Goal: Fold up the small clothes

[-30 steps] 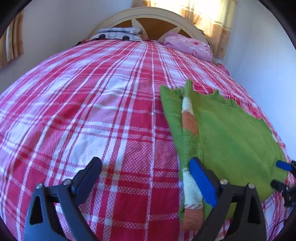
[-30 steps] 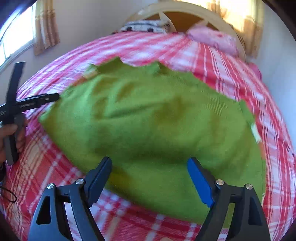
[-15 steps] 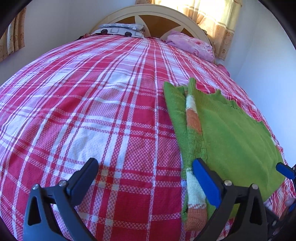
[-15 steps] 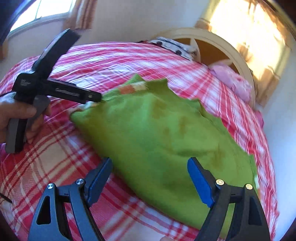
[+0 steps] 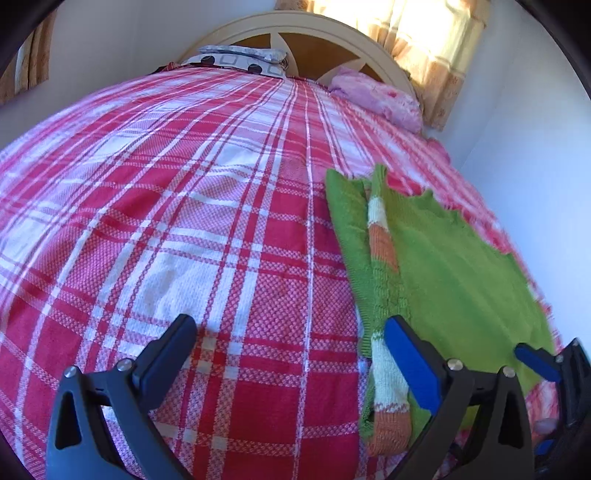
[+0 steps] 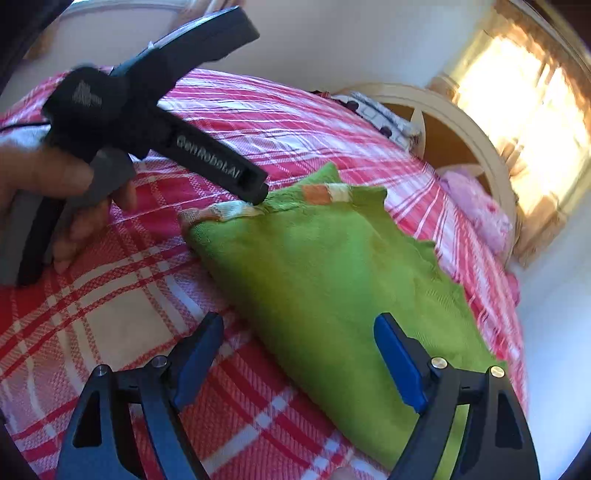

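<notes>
A green knitted sweater (image 5: pixel 461 280) lies flat on the right side of the bed, with a white-and-orange striped sleeve (image 5: pixel 384 243) folded along its left edge. My left gripper (image 5: pixel 286 332) is open just above the bedspread; its right finger hangs over the sleeve's near end. In the right wrist view, the left gripper's lower finger (image 6: pixel 221 166) has its tip at the striped cuff (image 6: pixel 221 212). My right gripper (image 6: pixel 297 326) is open and straddles the near edge of the sweater (image 6: pixel 332 280), with nothing pinched. Its blue pad (image 5: pixel 535 362) shows at the sweater's right corner.
The red-and-white plaid bedspread (image 5: pixel 184 221) covers the whole bed. A cream headboard (image 5: pixel 295 29), a patterned pillow (image 5: pixel 240 61) and a pink pillow (image 5: pixel 376 96) are at the far end. A white wall (image 5: pixel 535 166) runs close along the right. A hand (image 6: pixel 44 177) holds the left gripper.
My right gripper has rolled and slid sideways along the sweater's near edge, so the left gripper now looms large in its view. The left gripper has hardly moved. Both stayed open.
</notes>
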